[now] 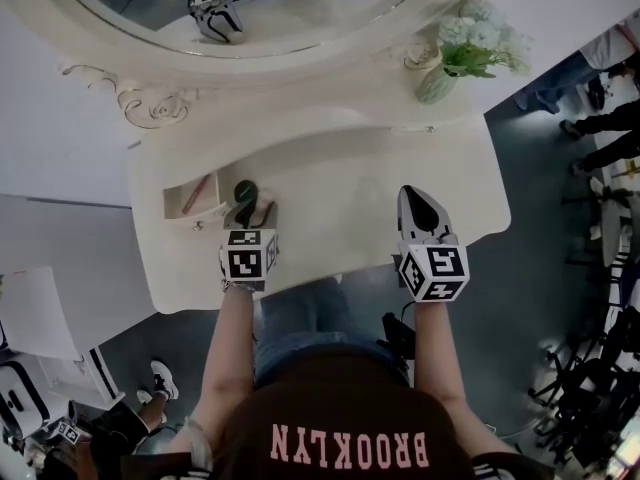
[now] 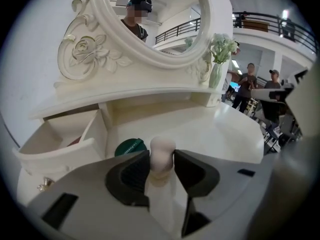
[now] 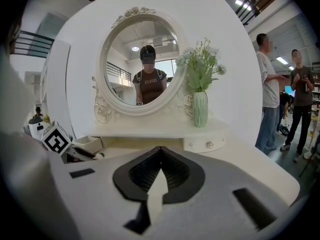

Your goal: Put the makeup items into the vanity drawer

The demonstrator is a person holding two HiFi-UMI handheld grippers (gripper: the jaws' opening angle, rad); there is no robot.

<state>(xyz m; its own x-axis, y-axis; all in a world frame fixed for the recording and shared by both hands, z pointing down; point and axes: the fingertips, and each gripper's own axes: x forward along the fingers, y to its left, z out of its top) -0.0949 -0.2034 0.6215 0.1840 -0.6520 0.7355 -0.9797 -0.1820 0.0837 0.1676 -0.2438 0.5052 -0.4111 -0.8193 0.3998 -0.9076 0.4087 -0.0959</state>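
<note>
The white vanity table (image 1: 400, 183) filled the scene, its oval mirror (image 3: 120, 49) rising behind in a carved frame. In the head view the person's dark shirt (image 1: 350, 443) carried the word BROOKLYN in pink capitals, seen upside down. This was the only writing that could be read.

The open drawer (image 2: 55, 154) stood pulled out at the table's left end. Only the head view looked down into it, where a reddish stick (image 1: 196, 194) lay slantwise. The right gripper view alone showed a closed drawer with a knob (image 3: 210, 145) on the far side, a green vase of flowers (image 3: 200, 109) above it, and bystanders (image 3: 267, 84) at the right.

The right gripper (image 3: 159, 151) hung over the table's front right, its jaws pressed together with nothing between them. The left gripper (image 1: 252, 211) was just beside the open drawer and pinched a pale pink round-topped makeup item (image 2: 162, 151) between its pads. Just beyond it on the tabletop lay a green round lid (image 2: 129, 147); its white lettering was too small to read.
</note>
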